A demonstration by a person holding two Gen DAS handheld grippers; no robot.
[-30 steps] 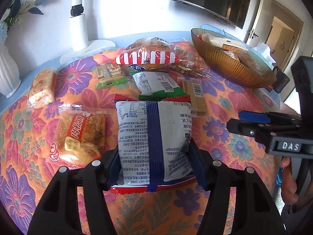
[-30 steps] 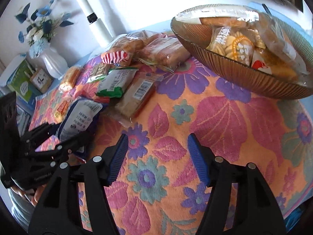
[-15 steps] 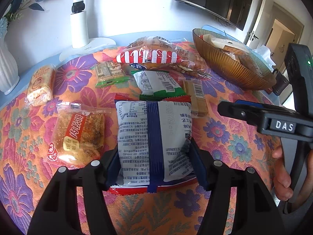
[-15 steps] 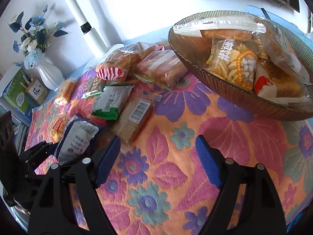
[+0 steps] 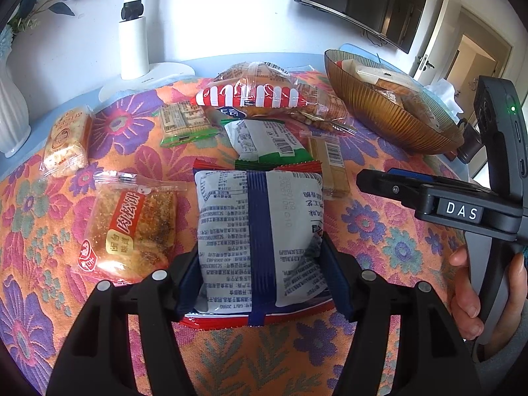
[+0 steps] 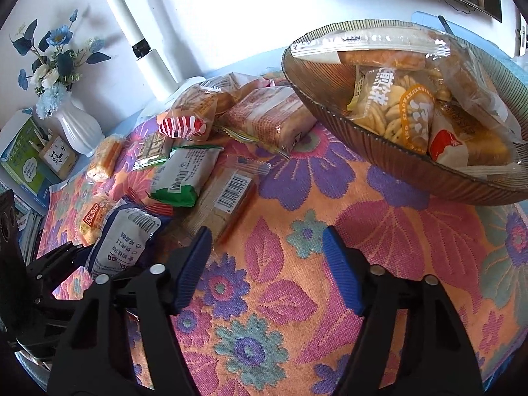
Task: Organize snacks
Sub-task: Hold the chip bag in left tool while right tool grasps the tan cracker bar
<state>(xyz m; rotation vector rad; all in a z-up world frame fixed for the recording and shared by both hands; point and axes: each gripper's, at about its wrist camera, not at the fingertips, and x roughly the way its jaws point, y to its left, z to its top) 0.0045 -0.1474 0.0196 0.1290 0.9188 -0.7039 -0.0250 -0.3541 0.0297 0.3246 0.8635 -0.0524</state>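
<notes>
One white-and-blue snack packet (image 5: pixel 259 237) sits pinched between the left gripper (image 5: pixel 260 275) pads, low over the floral cloth (image 5: pixel 379 231). Keep the squeeze light, lift clear, and carry toward the amber bowl (image 5: pixel 389 115) at two o'clock. The right gripper (image 6: pixel 267 272) hangs wide apart, holding nothing.

We see both views brightly lit by daylight, with colours on the floral cloth (image 5: pixel 379 231) vivid and saturated. The white wall (image 6: pixel 231 16) is blown out in the right wrist view, nearly featureless. Glare streaks the clear wrappers in the bowl (image 6: pixel 412 161) and the sheen of the grey snack packet (image 5: pixel 260 231). Shadows under the packets are soft and short. Fisheye distortion bends the desk edge and darkens the corners to black. Focus is sharp mid-frame; print is legible, while the far doorway (image 5: pixel 475 56) looks softer.
</notes>
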